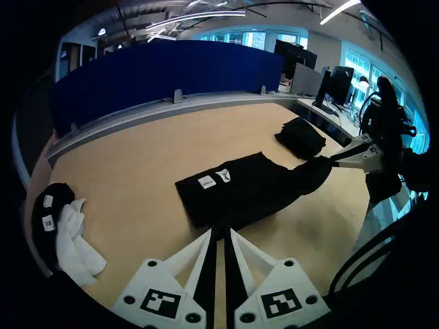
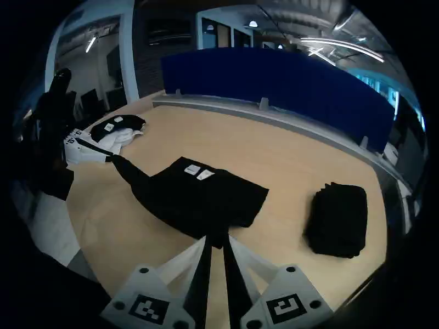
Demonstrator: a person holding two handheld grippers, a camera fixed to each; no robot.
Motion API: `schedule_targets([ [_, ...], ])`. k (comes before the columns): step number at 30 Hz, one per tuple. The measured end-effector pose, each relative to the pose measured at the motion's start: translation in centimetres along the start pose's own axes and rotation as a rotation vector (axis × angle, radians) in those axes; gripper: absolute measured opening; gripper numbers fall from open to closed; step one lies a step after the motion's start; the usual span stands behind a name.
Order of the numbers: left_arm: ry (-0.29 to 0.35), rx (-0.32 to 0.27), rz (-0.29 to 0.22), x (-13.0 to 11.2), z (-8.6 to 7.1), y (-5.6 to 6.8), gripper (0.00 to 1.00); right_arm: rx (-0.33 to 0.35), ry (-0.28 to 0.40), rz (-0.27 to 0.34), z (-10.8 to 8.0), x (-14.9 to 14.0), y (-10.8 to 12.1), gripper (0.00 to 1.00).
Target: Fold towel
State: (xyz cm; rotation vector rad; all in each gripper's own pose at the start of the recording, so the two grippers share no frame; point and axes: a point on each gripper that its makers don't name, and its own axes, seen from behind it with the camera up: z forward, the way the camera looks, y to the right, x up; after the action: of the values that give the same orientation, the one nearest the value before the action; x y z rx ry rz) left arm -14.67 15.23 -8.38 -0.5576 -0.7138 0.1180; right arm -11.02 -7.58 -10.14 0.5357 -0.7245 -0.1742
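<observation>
A black towel [image 1: 247, 189] with white labels lies spread on the wooden table [image 1: 137, 164]. In the left gripper view, my left gripper [image 1: 220, 227] is shut on the towel's near edge. Farther right, my right gripper [image 1: 332, 160] pinches a lifted corner of it. In the right gripper view, my right gripper [image 2: 218, 238] is shut on the near edge of the towel [image 2: 203, 200]. At the far left, my left gripper [image 2: 111, 157] holds the opposite corner pulled up off the table [image 2: 274, 159].
A folded black stack [image 1: 300, 137] [image 2: 337, 219] sits on the table beyond the towel. A heap of white and black cloths [image 1: 66, 230] [image 2: 118, 131] lies at the other end. A blue divider [image 1: 164, 71] runs along the back edge, with monitors [image 1: 335, 82] behind.
</observation>
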Motion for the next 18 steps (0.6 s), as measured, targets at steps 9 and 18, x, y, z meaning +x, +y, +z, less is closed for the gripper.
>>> schedule_targets([
  [9, -0.009, 0.005, -0.012, -0.4, 0.1, -0.1, 0.09, 0.004, -0.017, 0.010, 0.1, -0.5, -0.3, 0.15],
  [18, -0.008, 0.013, -0.025, 0.2, 0.7, -0.6, 0.09, -0.002, -0.029, 0.003, 1.0, 0.3, 0.7, 0.15],
])
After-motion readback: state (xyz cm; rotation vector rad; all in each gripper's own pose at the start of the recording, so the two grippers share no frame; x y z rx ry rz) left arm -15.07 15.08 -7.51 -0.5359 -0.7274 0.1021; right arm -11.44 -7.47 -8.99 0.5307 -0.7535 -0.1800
